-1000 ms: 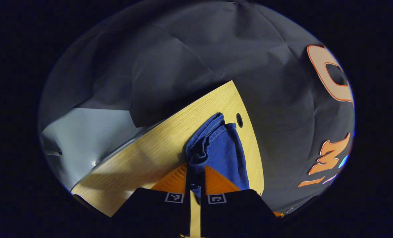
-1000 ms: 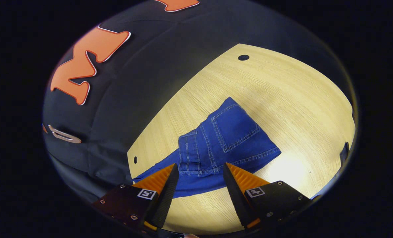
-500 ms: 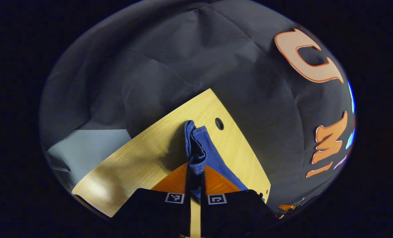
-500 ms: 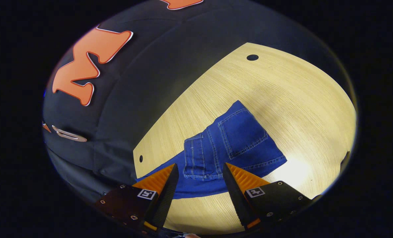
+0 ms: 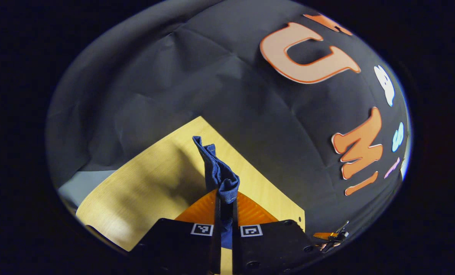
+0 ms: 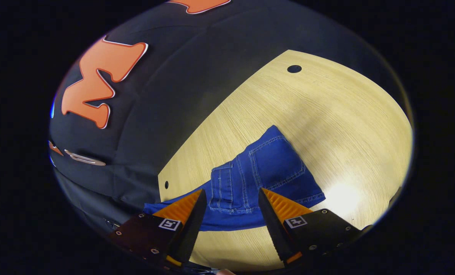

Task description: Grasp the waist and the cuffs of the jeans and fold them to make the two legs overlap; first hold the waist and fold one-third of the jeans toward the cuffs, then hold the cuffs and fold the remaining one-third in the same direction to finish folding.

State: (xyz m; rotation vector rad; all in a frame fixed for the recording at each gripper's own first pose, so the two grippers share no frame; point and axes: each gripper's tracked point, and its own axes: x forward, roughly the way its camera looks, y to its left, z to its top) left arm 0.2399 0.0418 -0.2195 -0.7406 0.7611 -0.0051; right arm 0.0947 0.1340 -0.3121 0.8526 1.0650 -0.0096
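While the left gripper [image 5: 226, 198] pinches a bunched edge of the jeans [image 6: 258, 179] above the wooden table [image 6: 327, 114], the right gripper [image 6: 229, 208] hangs spread over the folded jeans on that table. No legible label visible.

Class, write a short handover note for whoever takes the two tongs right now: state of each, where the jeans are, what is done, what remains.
Left tongs: shut on a bunched end of the jeans, lifted above the table.
Right tongs: open, holding nothing, above the jeans.
Jeans: back pocket facing up, the waist end lying on the table, one part trailing over the table edge.
Done: one end gripped and raised.
Left: lay the held end over, then complete the remaining fold; which fold this is cannot be told.
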